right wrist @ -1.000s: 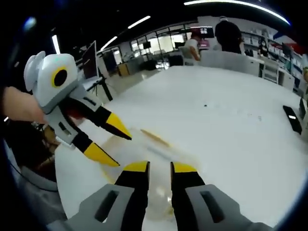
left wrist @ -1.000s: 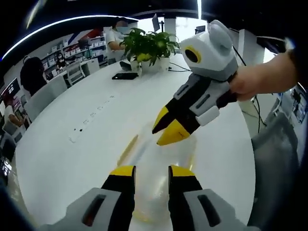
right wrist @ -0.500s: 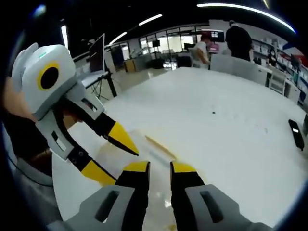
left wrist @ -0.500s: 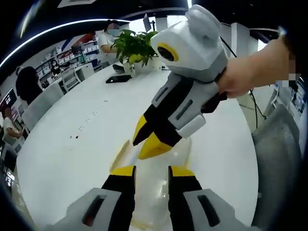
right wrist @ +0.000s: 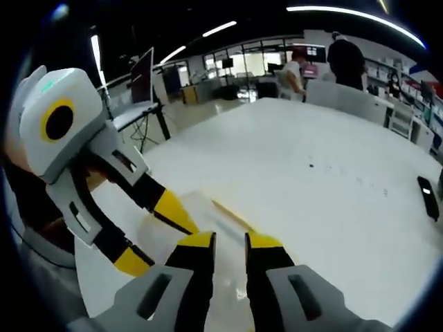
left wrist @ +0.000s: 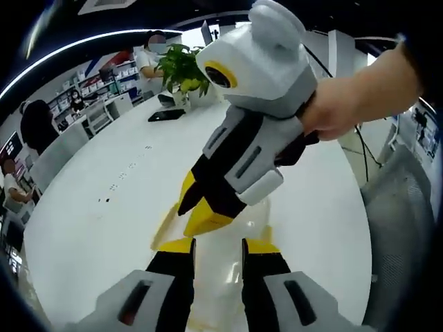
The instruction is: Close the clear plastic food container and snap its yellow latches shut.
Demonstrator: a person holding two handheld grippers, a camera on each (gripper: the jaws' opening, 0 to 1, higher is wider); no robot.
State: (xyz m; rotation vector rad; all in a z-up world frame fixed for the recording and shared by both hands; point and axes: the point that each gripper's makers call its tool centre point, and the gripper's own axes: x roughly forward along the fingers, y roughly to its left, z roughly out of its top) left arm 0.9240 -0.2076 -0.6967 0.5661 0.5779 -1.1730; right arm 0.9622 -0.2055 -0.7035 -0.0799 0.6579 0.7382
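We see the clear food container (left wrist: 220,273) lying on the white counter (left wrist: 104,207), under both tools. Our left tool (left wrist: 217,247) hangs over it with its jaws a little apart and nothing between them. Our right tool (right wrist: 229,240) has its jaws slightly apart too, also with nothing between. One yellow latch (right wrist: 232,215) lies along the container's far edge. A potted plant (left wrist: 181,69) stands far across the counter.

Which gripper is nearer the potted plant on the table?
Right. The right gripper reaches over the container toward the potted plant; the left gripper sits behind it.
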